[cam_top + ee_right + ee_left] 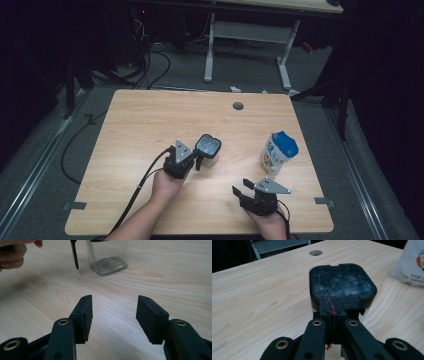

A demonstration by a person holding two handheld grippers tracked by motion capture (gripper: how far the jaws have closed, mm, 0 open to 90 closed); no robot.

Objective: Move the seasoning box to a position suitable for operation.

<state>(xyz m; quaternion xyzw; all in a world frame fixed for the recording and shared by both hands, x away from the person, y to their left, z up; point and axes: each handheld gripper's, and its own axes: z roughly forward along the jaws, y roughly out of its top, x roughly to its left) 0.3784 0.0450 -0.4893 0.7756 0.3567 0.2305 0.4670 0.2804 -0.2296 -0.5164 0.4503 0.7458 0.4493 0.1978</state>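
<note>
Dark floor, loose cables and a pale desk frame ring the light wooden table on which the work sits. At its middle the left tool has its jaws pressed together on a small tab at the near edge of the black-rimmed lid of a square clear glass jar, with a thin red strip showing between the pads. The jar's base looks planted on the wood in the right gripper view, so the step in hand is probably handling the jar by its lid: either sliding it into place or starting to lift the lid off. The right tool rests near the front edge with its jaws wide apart and nothing between them, pointing toward the jar. A white pouch with a blue cap stands just beside, to the right. Next, the free tool likely needs to brace the glass body while the lid comes up, since a one-sided pull on that tab could tip the jar.
</note>
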